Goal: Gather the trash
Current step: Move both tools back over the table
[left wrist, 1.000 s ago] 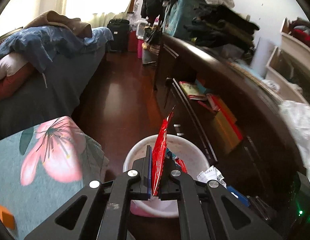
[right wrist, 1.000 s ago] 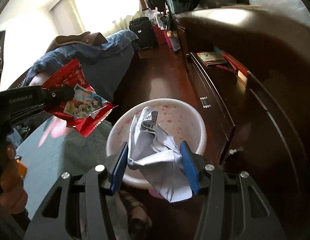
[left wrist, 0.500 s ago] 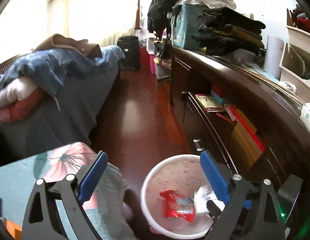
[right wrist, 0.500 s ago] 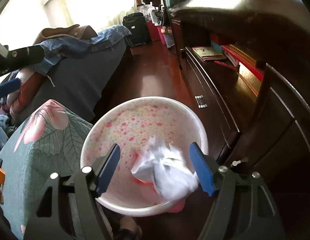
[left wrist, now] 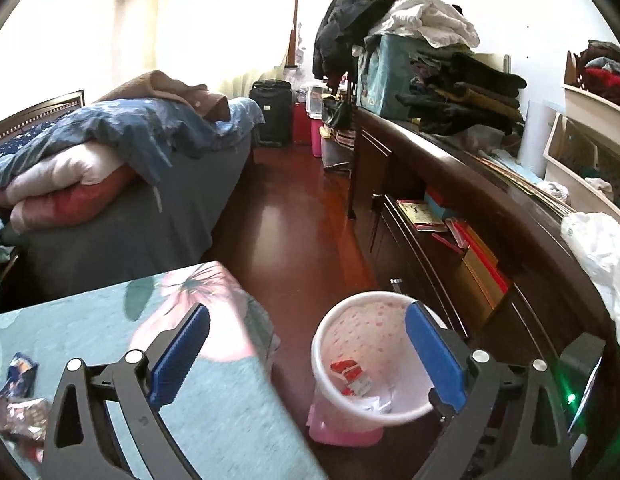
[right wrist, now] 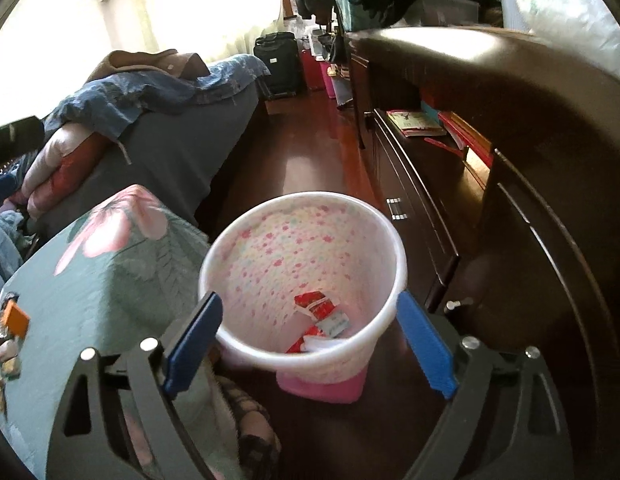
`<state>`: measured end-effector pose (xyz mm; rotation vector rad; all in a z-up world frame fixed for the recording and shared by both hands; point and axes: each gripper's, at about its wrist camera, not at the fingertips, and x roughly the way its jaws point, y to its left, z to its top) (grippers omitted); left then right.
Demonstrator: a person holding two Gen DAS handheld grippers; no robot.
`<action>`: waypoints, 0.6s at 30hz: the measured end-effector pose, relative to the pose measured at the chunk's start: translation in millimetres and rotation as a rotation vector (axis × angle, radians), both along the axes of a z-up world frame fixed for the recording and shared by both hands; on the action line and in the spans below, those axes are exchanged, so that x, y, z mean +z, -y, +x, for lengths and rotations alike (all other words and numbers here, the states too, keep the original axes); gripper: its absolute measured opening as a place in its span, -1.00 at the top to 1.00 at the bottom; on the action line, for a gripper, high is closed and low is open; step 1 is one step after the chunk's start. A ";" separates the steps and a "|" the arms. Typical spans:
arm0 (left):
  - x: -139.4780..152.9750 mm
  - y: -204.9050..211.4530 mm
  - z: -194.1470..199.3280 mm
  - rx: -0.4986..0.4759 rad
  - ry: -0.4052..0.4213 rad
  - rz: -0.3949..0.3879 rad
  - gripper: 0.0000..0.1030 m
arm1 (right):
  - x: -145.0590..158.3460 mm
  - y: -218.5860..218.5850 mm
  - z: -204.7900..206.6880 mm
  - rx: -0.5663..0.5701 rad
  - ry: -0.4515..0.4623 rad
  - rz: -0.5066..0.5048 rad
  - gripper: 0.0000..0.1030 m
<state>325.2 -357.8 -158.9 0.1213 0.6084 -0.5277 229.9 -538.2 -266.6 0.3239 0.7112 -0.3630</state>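
Note:
A white bin with pink dots point(left wrist: 330, 344) point(right wrist: 294, 240) stands on the dark wood floor beside a table. A red snack wrapper point(left wrist: 350, 374) point(right wrist: 320, 310) and white crumpled paper point(left wrist: 372, 404) point(right wrist: 324, 344) lie inside it. My left gripper point(left wrist: 306, 354) is open and empty, above the table's edge and the bin. My right gripper point(right wrist: 310, 340) is open and empty, just above the bin's near rim. Several wrappers point(left wrist: 18, 396) point(right wrist: 10, 328) lie on the table at the left.
The table has a green floral cloth point(left wrist: 214, 400) point(right wrist: 90, 280). A dark wood dresser point(left wrist: 450, 216) point(right wrist: 530, 160) with books runs along the right. A bed with heaped bedding point(left wrist: 110, 168) stands at the left. A suitcase point(left wrist: 270, 112) stands at the far end.
My left gripper opened and dropped the red wrapper into the bin. My right gripper opened and dropped the white paper into the bin. Both then pulled back and up.

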 end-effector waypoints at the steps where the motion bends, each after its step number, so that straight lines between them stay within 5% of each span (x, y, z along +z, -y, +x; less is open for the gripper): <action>1: 1.7 -7.1 -4.8 0.009 0.003 0.005 -0.91 | 4.5 -4.8 -4.6 0.006 0.000 0.000 -0.76; 12: 11.3 -112.5 -47.9 0.193 0.044 0.064 -0.93 | 52.6 -101.3 -39.1 0.181 0.009 -0.052 -0.92; 18: -2.6 -192.7 -35.0 0.366 -0.015 0.083 -0.92 | 62.0 -154.3 -38.2 0.284 0.004 -0.074 -0.92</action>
